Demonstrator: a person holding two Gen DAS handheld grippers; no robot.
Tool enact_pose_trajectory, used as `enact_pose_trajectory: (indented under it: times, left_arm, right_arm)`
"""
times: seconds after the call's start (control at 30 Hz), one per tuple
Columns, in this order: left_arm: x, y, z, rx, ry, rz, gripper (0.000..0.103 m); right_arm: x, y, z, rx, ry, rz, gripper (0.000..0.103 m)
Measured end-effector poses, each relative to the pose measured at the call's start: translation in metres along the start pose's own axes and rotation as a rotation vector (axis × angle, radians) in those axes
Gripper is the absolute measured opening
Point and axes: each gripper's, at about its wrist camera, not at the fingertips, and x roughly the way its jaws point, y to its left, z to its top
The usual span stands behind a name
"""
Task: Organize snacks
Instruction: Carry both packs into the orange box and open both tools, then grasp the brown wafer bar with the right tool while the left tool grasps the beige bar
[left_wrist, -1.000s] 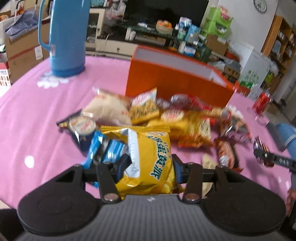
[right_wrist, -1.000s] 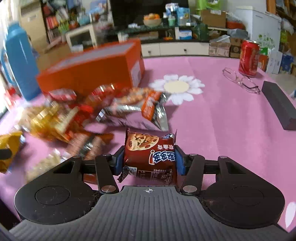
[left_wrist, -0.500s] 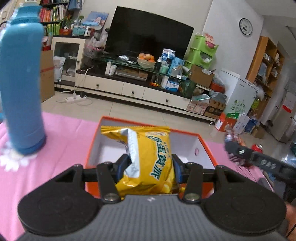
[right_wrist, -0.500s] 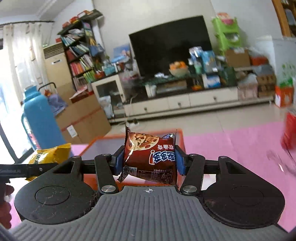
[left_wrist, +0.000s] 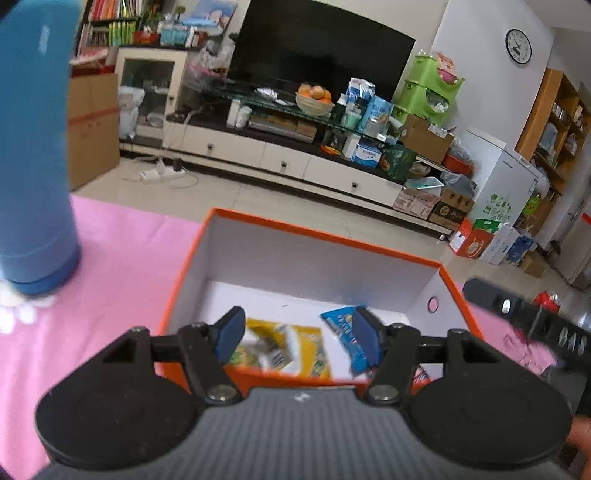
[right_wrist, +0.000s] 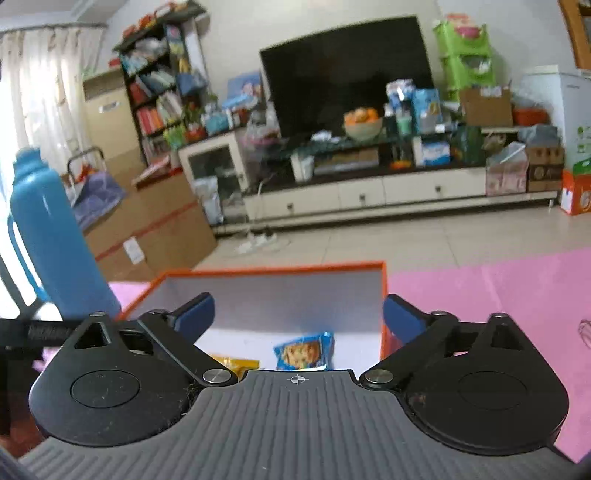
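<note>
Yellow packet flat in orange box.

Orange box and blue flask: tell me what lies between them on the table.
Only bare pink tablecloth lies between the orange box and the blue flask, seen in the left wrist view.

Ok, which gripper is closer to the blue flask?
Left. Both grippers' jaws have just been opening, empty, over the orange box. The left gripper has the blue flask close beside it; the right gripper sits farther, the left one between it and the flask.
</note>
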Motion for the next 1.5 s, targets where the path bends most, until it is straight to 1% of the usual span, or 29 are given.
enact_pose_trajectory:
  times: [0.1,0.2,0.3,0.4,0.47,0.6,0.7,0.8,0.87,0.93,1.03,1.1,1.13,1.17,1.23,1.37,1.43,1.5]
  left_arm:
    - [-0.026,0.003,-0.014,0.029,0.000,0.024,0.066]
    - [-0.057,0.006,-0.036,0.054,0.000,0.046,0.068]
    - [-0.082,0.005,-0.058,0.078,0.008,0.070,0.070]
    - [-0.103,0.004,-0.084,0.090,0.035,0.085,0.070]
    - [-0.115,0.003,-0.100,0.081,0.053,0.078,0.071]
    - [-0.134,-0.008,-0.136,0.072,0.105,0.035,0.073]
    - [-0.139,-0.024,-0.164,0.093,0.158,-0.010,0.073]
    - [-0.135,-0.050,-0.182,0.185,0.196,-0.051,0.073]
    - [-0.130,-0.064,-0.189,0.251,0.209,-0.071,0.074]
    - [-0.122,-0.077,-0.192,0.318,0.215,-0.089,0.075]
    - [-0.108,-0.086,-0.196,0.372,0.226,-0.062,0.075]
    - [-0.100,-0.088,-0.198,0.393,0.228,-0.021,0.069]
    - [-0.097,-0.087,-0.197,0.397,0.233,-0.004,0.069]
    - [-0.096,-0.084,-0.197,0.387,0.241,0.008,0.069]
    - [-0.093,-0.067,-0.192,0.314,0.262,0.037,0.069]
    - [-0.095,-0.033,-0.183,0.192,0.264,0.107,0.068]
    - [-0.096,-0.022,-0.181,0.152,0.271,0.108,0.067]
    - [-0.098,-0.019,-0.181,0.144,0.267,0.109,0.067]
  right_arm:
    - [-0.007,0.001,0.002,0.009,0.003,0.017,0.097]
    - [-0.015,0.003,-0.003,0.019,0.013,0.032,0.099]
    - [-0.029,0.007,-0.013,0.010,0.039,0.044,0.099]
    - [-0.047,0.012,-0.026,-0.019,0.065,0.049,0.100]
    - [-0.063,0.015,-0.037,-0.038,0.071,0.038,0.100]
    - [-0.106,0.014,-0.074,-0.010,0.099,0.025,0.100]
    - [-0.135,0.008,-0.110,0.033,0.152,0.003,0.100]
    - [-0.154,-0.002,-0.141,0.074,0.207,-0.017,0.100]
    - [-0.160,-0.009,-0.150,0.087,0.222,-0.036,0.100]
    - [-0.168,-0.019,-0.153,0.087,0.208,-0.071,0.100]
    - [-0.173,-0.032,-0.153,0.112,0.194,-0.111,0.100]
    - [-0.173,-0.041,-0.152,0.146,0.196,-0.117,0.100]
    - [-0.172,-0.043,-0.151,0.157,0.198,-0.116,0.100]
    - [-0.171,-0.044,-0.150,0.165,0.199,-0.112,0.100]
    - [-0.169,-0.042,-0.148,0.159,0.201,-0.103,0.100]
    - [-0.160,-0.031,-0.148,0.104,0.224,-0.090,0.100]
    - [-0.154,-0.020,-0.148,0.061,0.241,-0.075,0.100]
    - [-0.147,-0.005,-0.149,0.014,0.257,-0.053,0.100]
